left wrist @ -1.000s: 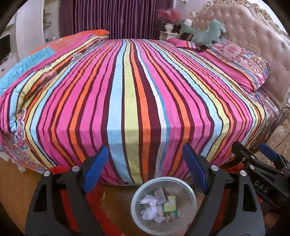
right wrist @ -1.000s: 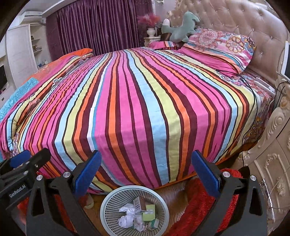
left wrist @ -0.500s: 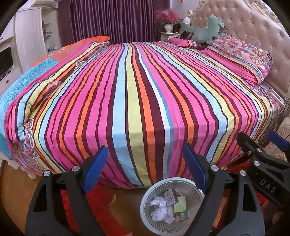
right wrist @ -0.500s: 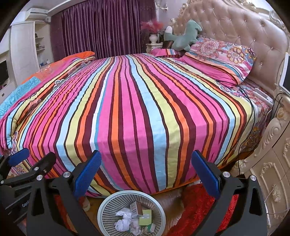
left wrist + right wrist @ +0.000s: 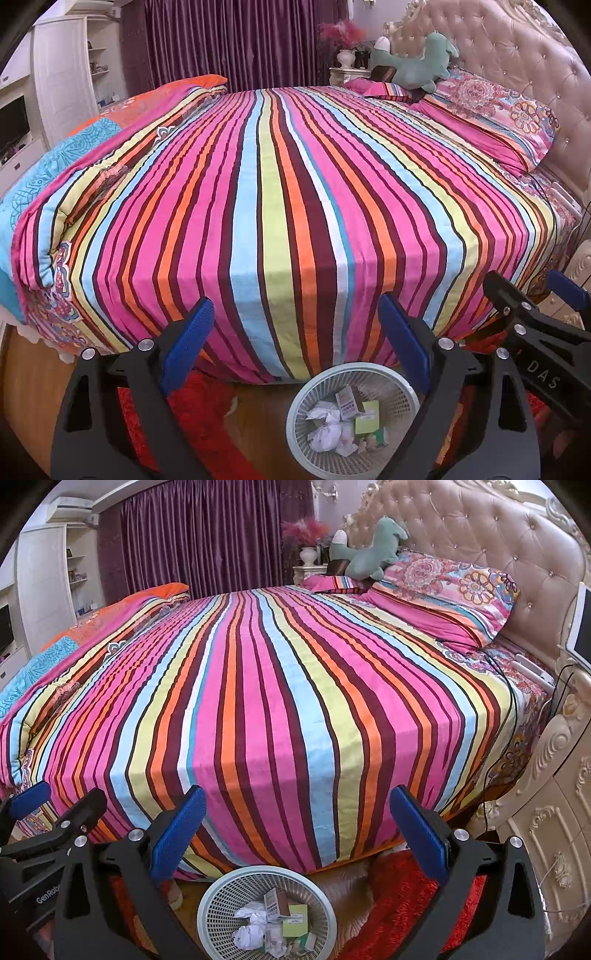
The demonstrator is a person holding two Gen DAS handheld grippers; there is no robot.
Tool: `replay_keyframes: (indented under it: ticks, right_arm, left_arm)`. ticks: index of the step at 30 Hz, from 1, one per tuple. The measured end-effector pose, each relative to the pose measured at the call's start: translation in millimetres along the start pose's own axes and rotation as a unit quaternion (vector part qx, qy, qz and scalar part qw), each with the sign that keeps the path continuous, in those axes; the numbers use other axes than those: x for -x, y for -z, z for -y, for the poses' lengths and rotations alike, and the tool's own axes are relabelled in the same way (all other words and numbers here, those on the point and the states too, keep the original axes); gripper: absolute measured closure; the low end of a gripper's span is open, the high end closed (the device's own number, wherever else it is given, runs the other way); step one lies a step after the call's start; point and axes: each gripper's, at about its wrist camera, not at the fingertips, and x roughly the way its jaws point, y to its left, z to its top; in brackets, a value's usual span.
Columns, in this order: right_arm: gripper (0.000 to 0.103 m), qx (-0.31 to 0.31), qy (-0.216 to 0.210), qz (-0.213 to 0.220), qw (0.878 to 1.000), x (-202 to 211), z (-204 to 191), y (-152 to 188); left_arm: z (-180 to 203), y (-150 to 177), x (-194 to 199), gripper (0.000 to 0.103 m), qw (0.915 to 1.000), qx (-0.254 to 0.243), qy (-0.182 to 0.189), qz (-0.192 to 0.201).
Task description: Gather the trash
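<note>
A white mesh waste basket [image 5: 369, 367] stands on the floor at the foot of the striped bed, low in both views [image 5: 266, 870]. Inside it lie crumpled white paper [image 5: 325, 428], a small carton [image 5: 347, 400] and a green box [image 5: 367, 419]; the same paper [image 5: 251, 923] and green box [image 5: 295, 919] show in the right wrist view. My left gripper [image 5: 293, 306] hovers above the basket with its jaws opening and nothing between them. My right gripper [image 5: 298, 794] hangs open beside it, to the right, also with nothing in it.
The bed's striped cover [image 5: 288, 192] fills the middle, with pillows [image 5: 450, 587] and a green plush toy [image 5: 369, 550] by the tufted headboard. A red rug [image 5: 399, 897] lies around the basket. A carved nightstand [image 5: 554, 812] with cables stands right, white cupboards [image 5: 62, 81] left.
The left wrist view has tipped up a little, so the basket sits lower and further right in it. The trash in the basket lies unchanged.
</note>
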Motion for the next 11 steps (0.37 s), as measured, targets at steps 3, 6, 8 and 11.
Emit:
replay_keyframes:
  ticks: [3,6,8,11]
  right_arm:
    - [0.008,-0.001,0.001,-0.001,1.000,-0.8,0.2,-0.3]
    - [0.008,-0.005,0.003,-0.001,1.000,-0.9,1.8,-0.5]
    - [0.008,-0.006,0.003,-0.001,1.000,-0.5,2.7,-0.6]
    - [0.008,-0.006,0.004,0.000,1.000,-0.6,2.5,-0.3]
  left_arm:
    - [0.6,-0.7,0.0,0.016,1.0000,-0.001,0.003,0.000]
    - [0.7,-1.2,-1.7,0.016,0.9996,0.001,0.027,-0.009]
    - [1.7,-0.2,-1.4,0.016,0.9997,0.000,0.024,-0.008]
    - [2.2,0.0,-1.3,0.016,0.9998,-0.003,0.019,-0.007]
